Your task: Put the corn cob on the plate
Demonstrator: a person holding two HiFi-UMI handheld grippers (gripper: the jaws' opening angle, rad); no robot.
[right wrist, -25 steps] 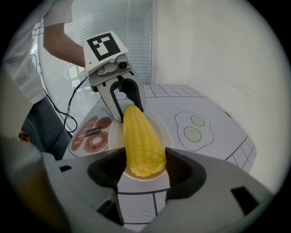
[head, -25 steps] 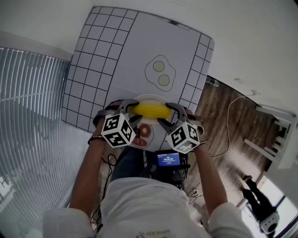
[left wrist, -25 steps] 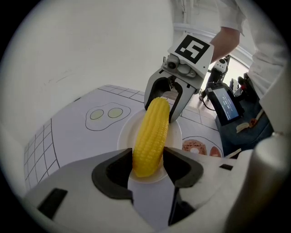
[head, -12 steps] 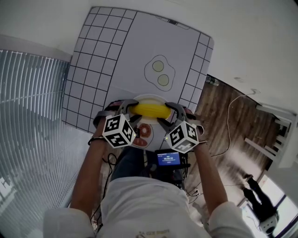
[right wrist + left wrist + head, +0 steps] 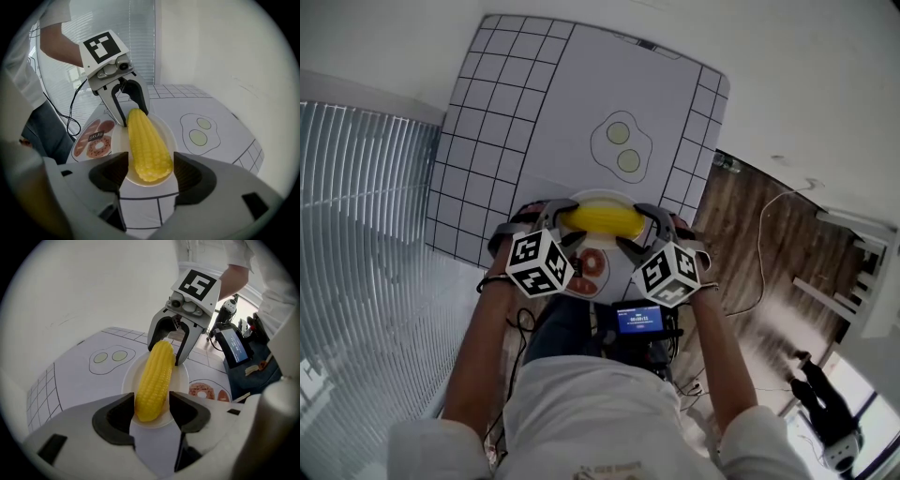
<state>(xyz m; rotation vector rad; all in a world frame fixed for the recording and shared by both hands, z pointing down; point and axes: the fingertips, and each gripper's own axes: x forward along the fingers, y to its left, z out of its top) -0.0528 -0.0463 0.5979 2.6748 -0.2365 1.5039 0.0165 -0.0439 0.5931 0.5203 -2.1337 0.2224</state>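
on the plate (image 5: 181, 379), the corn cob (image 5: 154, 378) lies, ends between just-opened jaws of left tool (image 5: 151, 405) and right tool (image 5: 150, 164).

one corn cob (image 5: 600, 221), one plate (image 5: 169, 140), one left gripper (image 5: 151, 404), one right gripper (image 5: 150, 164).

So here's what we're looking at: one corn cob (image 5: 154, 376), bright yellow, no husk, kernels in neat tight rows all the way along. It's lying flat on its side, resting lengthwise across the middle of the plate (image 5: 182, 377). It's long enough to span pretty much the whole thing, and its ends come out about to the rim. One end looks blunt, the other a bit more rounded. The plate is small, round, plain white, and sits right side up on the tabletop (image 5: 581, 103), close to the edge nearest us.
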